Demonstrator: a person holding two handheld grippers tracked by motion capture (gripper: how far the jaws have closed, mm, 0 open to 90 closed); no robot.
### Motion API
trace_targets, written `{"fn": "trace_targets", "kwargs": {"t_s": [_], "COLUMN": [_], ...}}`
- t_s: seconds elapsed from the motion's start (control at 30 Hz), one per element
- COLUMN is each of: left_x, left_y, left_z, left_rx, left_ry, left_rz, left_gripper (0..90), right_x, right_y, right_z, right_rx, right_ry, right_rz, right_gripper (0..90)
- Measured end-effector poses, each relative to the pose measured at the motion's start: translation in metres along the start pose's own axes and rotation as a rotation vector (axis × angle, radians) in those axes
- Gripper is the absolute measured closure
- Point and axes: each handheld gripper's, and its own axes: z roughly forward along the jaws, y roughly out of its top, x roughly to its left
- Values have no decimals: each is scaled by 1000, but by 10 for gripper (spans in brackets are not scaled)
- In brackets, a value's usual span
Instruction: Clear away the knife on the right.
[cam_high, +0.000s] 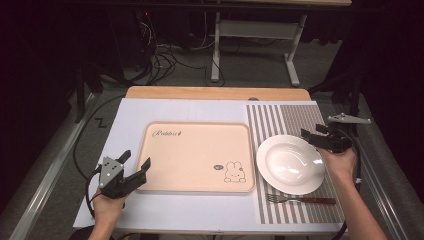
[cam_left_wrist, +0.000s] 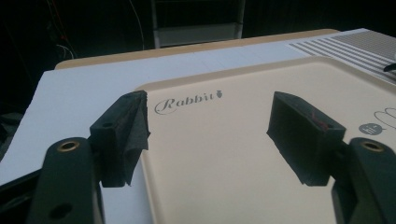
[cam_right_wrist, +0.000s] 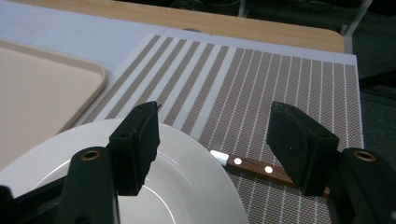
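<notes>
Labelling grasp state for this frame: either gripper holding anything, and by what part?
Nothing held. The left gripper is open over the tray's corner; the right gripper is open above the plate's rim.

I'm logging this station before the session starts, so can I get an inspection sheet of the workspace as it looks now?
Surface: white sheet over a wooden table; striped placemat on the right.
Job's things: beige tray with rabbit print, bare; white plate on the placemat; fork in front of the plate; wood-handled knife beyond the plate.
Clutter: nothing seen.
Grippers: left gripper open at the tray's near left edge; right gripper open at the plate's right rim.
Cables: black cable left of the table; tangle on the floor behind.
Surroundings: dark room, white table frame behind.
</notes>
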Motion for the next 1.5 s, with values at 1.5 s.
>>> {"fn": "trace_targets", "kwargs": {"t_s": [1.5], "left_x": [-1], "left_y": [-1], "left_z": [0], "left_rx": [9], "left_ry": [29], "left_rz": [13], "left_gripper": [294], "right_x": [-49], "right_y": [13], "right_z": [68], "right_rx": [477], "right_ry": [-14], "right_rz": [-99], "right_gripper": [469]}}
